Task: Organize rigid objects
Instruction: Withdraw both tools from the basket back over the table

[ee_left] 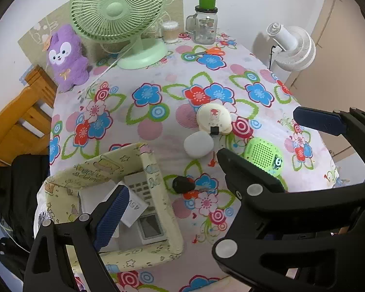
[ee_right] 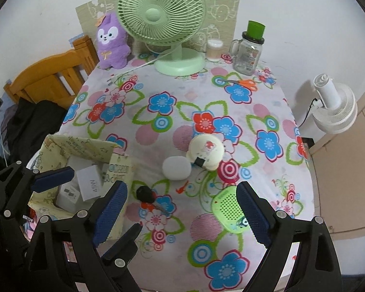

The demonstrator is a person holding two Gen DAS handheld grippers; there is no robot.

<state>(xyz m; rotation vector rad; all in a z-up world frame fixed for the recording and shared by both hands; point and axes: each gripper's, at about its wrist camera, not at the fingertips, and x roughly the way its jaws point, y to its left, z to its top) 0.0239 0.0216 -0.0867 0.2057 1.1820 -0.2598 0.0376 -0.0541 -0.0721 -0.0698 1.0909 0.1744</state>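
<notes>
- Far left: a wooden chair (ee_right: 53, 77) stands beside the table, dark clothing (ee_right: 34, 124) draped below it. A purple plush toy (ee_right: 112, 42) sits at the table's far-left corner.
- Near left: a pale yellow fabric box (ee_left: 155, 185) rests at the table's near-left edge. The left wrist view shows a calculator-like keypad (ee_left: 140, 188) and a white card (ee_left: 133, 209) inside; the right wrist view shows white boxes (ee_right: 88, 185) there instead.
- Left gripper (ee_right: 79, 183): jaws wide, nothing between them; it hangs over the fabric box. In its own view only one blue pad (ee_left: 112, 216) shows, over the box.
- Centre: a black car key (ee_right: 146, 194) lies near the box on the floral tablecloth (ee_right: 163, 126). Farther in, a white oval case (ee_right: 176, 168) touches a cream round device (ee_right: 205, 152).
- Far centre: a green desk fan (ee_right: 161, 15), a cotton-swab jar (ee_right: 214, 50), a glass mug jar (ee_right: 248, 53), orange scissors (ee_right: 243, 82).
- Right gripper (ee_right: 182, 214): jaws wide, holding nothing. A green speaker (ee_right: 228, 206) lies just beside its right pad; contact cannot be told.
- Far right: a white standing fan (ee_right: 333, 107) stands off the table.
</notes>
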